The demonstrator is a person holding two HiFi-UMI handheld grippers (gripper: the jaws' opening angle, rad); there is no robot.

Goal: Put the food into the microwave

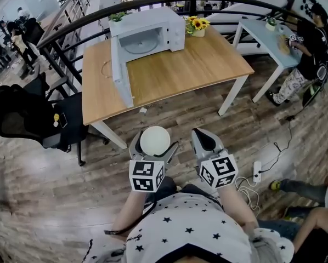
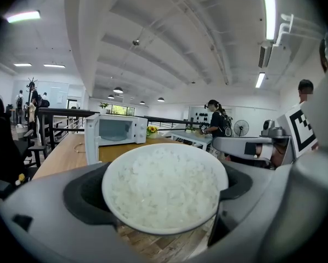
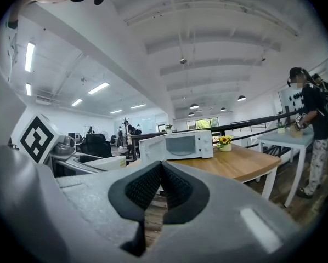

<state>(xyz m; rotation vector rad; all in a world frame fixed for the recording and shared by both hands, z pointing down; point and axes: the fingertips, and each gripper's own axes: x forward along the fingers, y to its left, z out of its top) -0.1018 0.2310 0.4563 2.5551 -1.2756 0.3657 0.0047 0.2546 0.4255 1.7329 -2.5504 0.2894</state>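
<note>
Rice bowl (image 2: 164, 188): rigid, slick, probably fragile; left gripper (image 1: 154, 147) pinches its sides, keep level. Right gripper (image 3: 160, 186) pressed together, empty.

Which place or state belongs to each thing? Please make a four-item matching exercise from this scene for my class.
1. bowl of rice
2. microwave door
3. sunflowers
4. right gripper

A. shut, nothing between its jaws
B. swung open
C. on the table beside the microwave
D. held in the left gripper

Pairs: 1-D, 2-B, 3-C, 4-A
</note>
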